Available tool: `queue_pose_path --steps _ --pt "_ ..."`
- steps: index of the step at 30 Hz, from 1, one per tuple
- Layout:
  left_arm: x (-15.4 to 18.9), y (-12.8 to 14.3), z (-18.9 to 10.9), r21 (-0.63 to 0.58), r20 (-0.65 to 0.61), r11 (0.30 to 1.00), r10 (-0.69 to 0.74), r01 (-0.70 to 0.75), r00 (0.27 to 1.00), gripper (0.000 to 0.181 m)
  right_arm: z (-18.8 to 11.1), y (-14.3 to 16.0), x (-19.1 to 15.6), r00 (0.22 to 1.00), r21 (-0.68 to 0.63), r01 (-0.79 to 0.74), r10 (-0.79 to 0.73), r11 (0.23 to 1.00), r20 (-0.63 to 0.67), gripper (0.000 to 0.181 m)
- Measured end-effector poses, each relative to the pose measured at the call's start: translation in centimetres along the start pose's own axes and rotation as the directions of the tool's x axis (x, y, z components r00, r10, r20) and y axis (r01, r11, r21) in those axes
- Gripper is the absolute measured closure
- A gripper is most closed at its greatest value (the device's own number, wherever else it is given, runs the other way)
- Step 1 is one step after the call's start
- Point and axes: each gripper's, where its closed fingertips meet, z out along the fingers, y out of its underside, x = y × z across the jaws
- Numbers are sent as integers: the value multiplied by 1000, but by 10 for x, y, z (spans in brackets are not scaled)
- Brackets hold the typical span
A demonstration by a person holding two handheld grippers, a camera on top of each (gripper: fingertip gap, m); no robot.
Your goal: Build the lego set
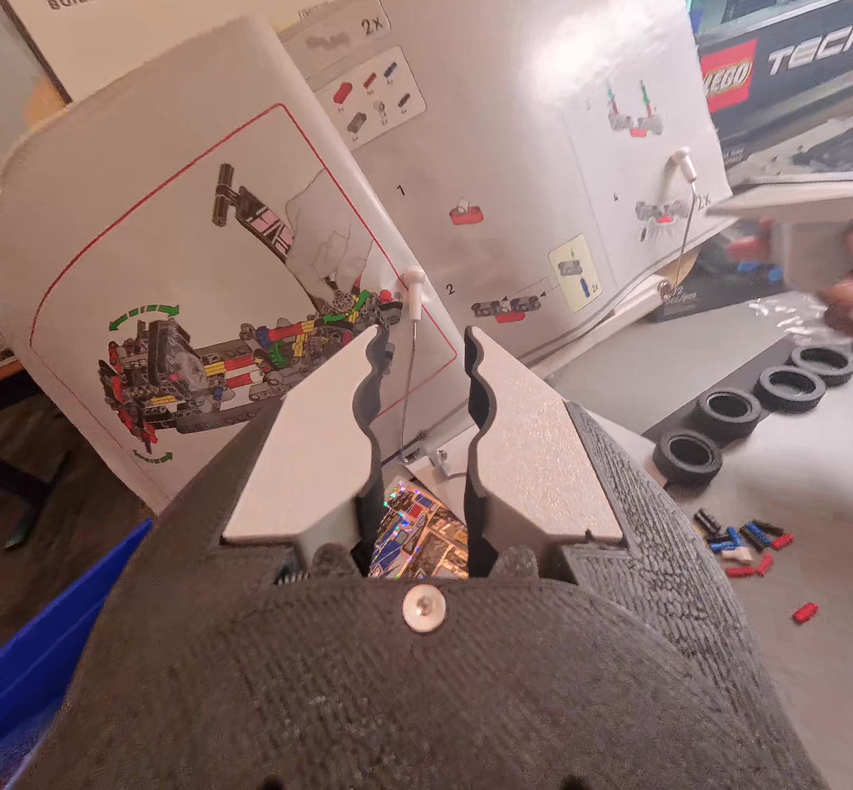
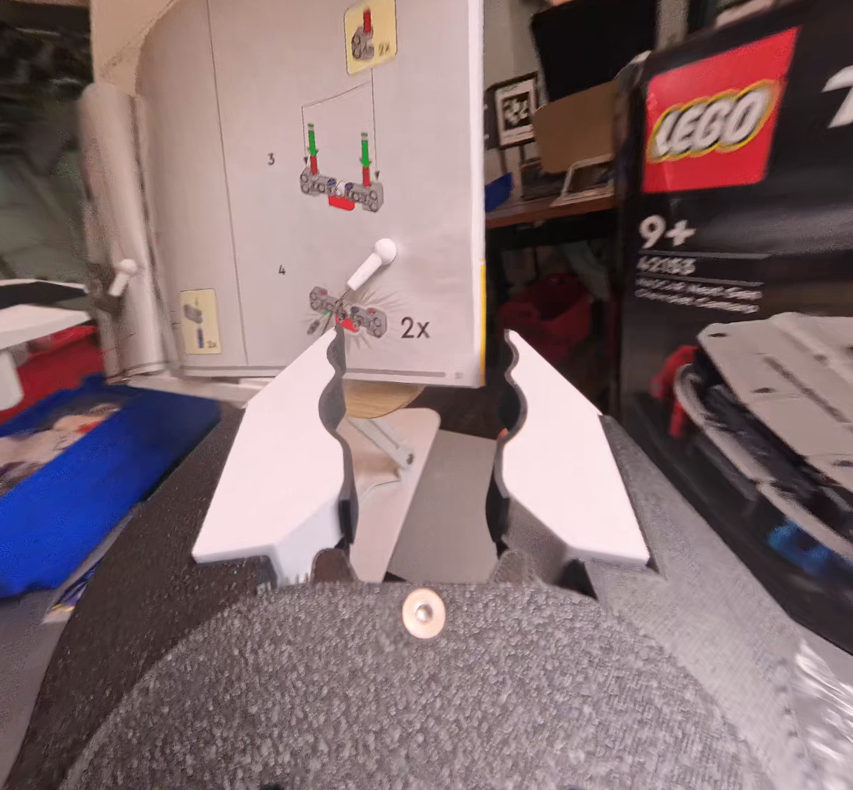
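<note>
Standing upright on a white stand at the back of the table [image 1: 761,491], the instruction booklet [image 1: 484,145] fills most of both views; one page curls forward on its left side, and white-tipped wire clips [image 1: 414,290] hold the pages. The black set box [image 2: 720,223] stands upright just right of the booklet. A blue bin [image 2: 106,458] sits to the booklet's left. Four black tyres [image 1: 687,454] lie in a row on the table, right of the left gripper [image 1: 422,334]. Loose red, blue and black pins [image 1: 743,542] lie scattered near the tyres. A sticker sheet [image 1: 415,537] lies beneath the left gripper. Left gripper jaws: apart, holding nothing, pointed at the booklet's lower edge. Right gripper [image 2: 422,339] jaws: spread wide, holding nothing, facing the booklet's right-hand page.
</note>
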Motion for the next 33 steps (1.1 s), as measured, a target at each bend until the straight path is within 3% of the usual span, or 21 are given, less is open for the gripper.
queue_pose_path --steps 3,5,9,11,13,19,21,28,31,33 --pt "-6 13 8 -54 16 995 80 -79 997 151 -23 -35 -8 948 78 286 -270 955 -167 118" --pt "-12 23 13 -78 28 988 135 -133 990 160 -16 -40 -55 888 57 458 -454 887 -70 126" --pt "-12 27 12 -57 -11 988 141 -141 990 179 21 -6 -143 746 -69 658 -636 750 199 141" --pt "-11 27 10 -57 -6 986 154 -154 988 181 37 8 -173 657 -76 745 -710 663 253 150" --pt "-12 27 8 -48 -4 992 119 -119 993 181 54 19 -189 624 -113 776 -728 621 283 151" --pt "-33 32 -5 108 -62 974 -192 198 979 181 88 32 -209 675 -196 731 -652 654 345 143" --pt "-37 36 -8 127 -93 955 -256 266 962 181 93 38 -214 658 -199 748 -664 634 356 140" --pt "-33 35 -12 124 -102 982 -130 143 986 181 101 50 -222 383 -105 924 -880 368 281 136" --pt "-27 30 -10 116 -111 991 -55 68 992 181 104 51 -226 344 -106 939 -895 327 284 135" --pt "-19 27 -7 111 -115 994 34 -21 993 181 104 53 -229 276 -95 961 -917 260 288 135"
